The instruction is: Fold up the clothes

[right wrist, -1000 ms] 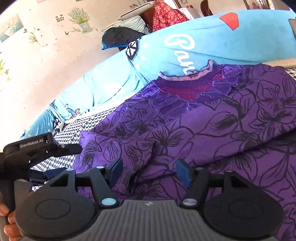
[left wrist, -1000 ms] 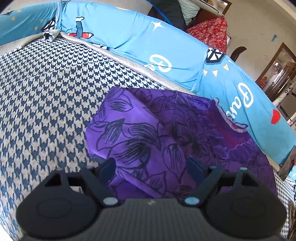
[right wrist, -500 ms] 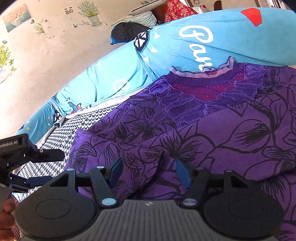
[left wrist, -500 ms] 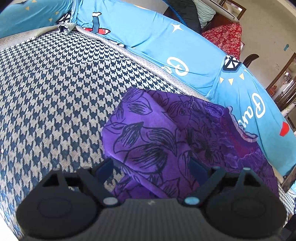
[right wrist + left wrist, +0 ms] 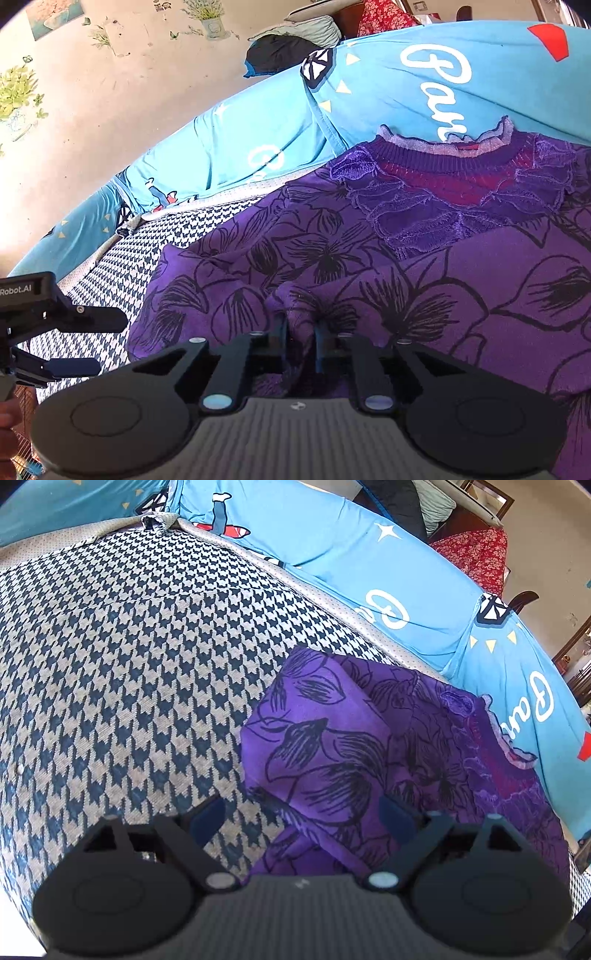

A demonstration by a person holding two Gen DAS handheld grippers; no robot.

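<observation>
The right gripper is pinching a raised fold of the purple floral top, jaws nearly together. The left gripper is hovering wide apart at the top's 8 o'clock edge, seemingly not touching. The top is lying on houndstooth upholstery, collar toward blue cushions at 12 o'clock.

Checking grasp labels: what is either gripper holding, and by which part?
Right gripper pinches a raised fold of the purple floral top, below its neckline. Left gripper is open, holding nothing.
</observation>
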